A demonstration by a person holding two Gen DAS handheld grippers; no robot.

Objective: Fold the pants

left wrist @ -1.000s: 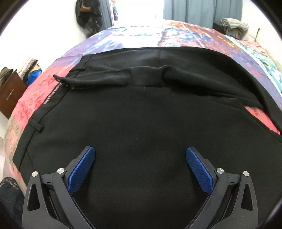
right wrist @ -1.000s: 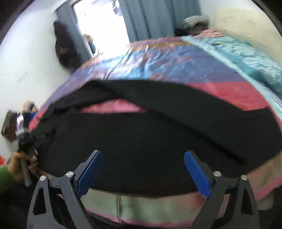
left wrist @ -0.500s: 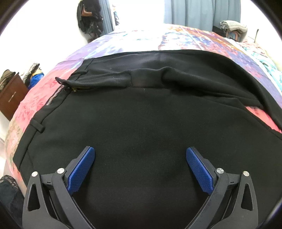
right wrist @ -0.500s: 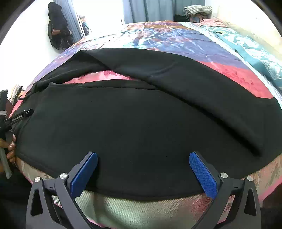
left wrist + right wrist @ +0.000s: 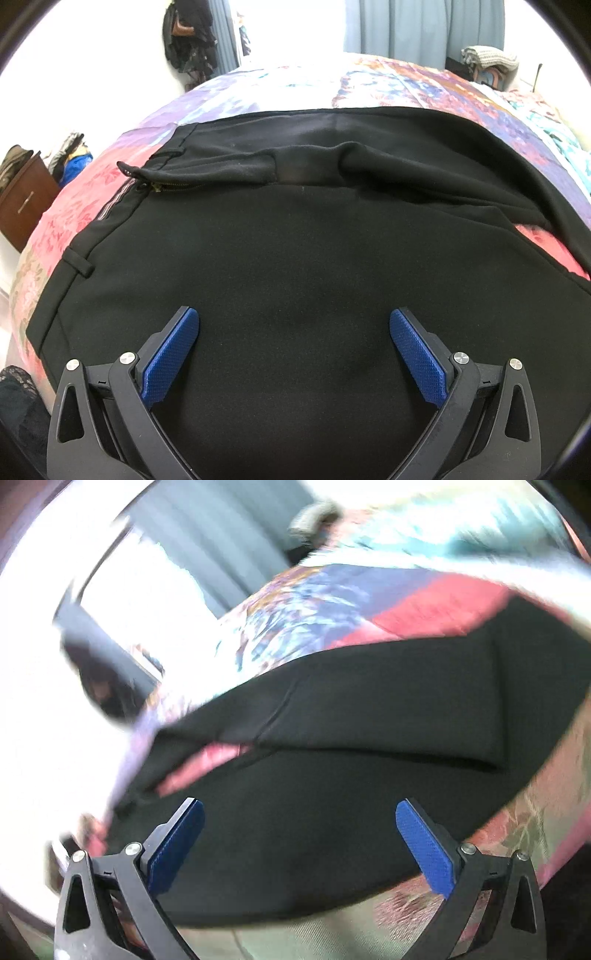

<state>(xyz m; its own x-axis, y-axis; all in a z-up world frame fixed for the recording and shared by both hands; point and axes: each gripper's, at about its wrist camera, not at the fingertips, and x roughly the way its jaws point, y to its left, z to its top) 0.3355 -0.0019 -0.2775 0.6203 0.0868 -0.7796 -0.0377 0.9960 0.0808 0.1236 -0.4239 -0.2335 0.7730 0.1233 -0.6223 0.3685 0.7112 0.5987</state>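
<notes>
Pants (image 5: 295,258), black, lie spread across the patchwork bedspread (image 5: 406,85), with the open zipper (image 5: 170,184) at upper left. I hold the left tool (image 5: 294,332) spread wide above the fabric, gripping nothing. My right tool (image 5: 300,825), likewise spread and empty, hovers over the legs near the bed edge; that view is blurred.

Matt black cloth pants (image 5: 295,251)
</notes>
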